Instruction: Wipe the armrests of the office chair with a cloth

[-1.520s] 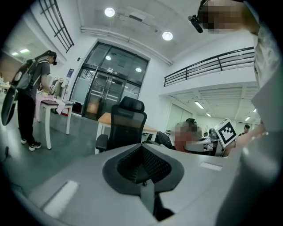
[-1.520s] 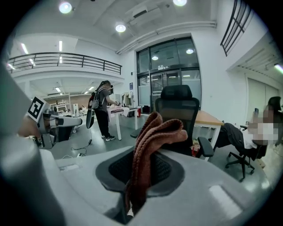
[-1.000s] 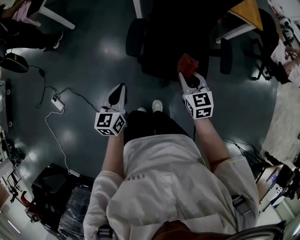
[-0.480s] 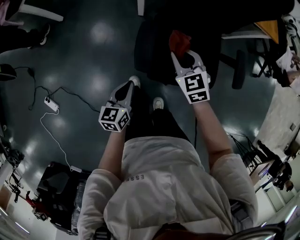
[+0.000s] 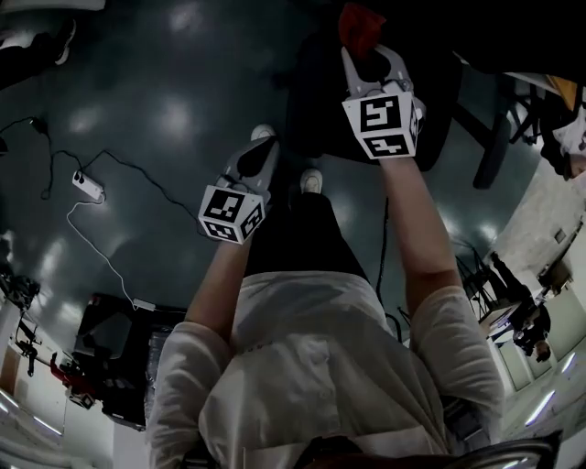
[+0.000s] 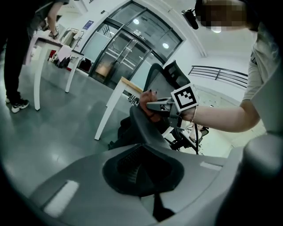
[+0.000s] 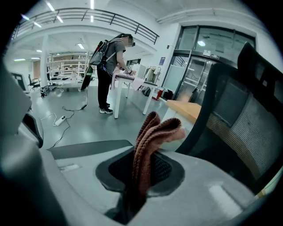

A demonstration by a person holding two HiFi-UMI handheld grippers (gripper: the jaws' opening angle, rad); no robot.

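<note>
Hanging your left gripper [image 5: 260,156] low over the floor, jaws pressed together on nothing, you are leaving the work to your right gripper [image 5: 368,53]. It is pinching the red cloth [image 5: 359,25] and holding it at the near edge of the chair [image 5: 320,101]. The cloth seems to be touching an armrest [image 6: 140,127], so I judge the wiping is just beginning. The next move is calling for downward pressure and a steady drag along the armrest's top.

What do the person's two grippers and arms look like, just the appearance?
The left gripper and right gripper share one design: pale grey tapering jaws with dark inner pads. Each has a white cube printed with black square markers. What looks like a thin dark cable trails from the right one. The person wears a whitish short-sleeved shirt, leaving the forearms uncovered.
</note>
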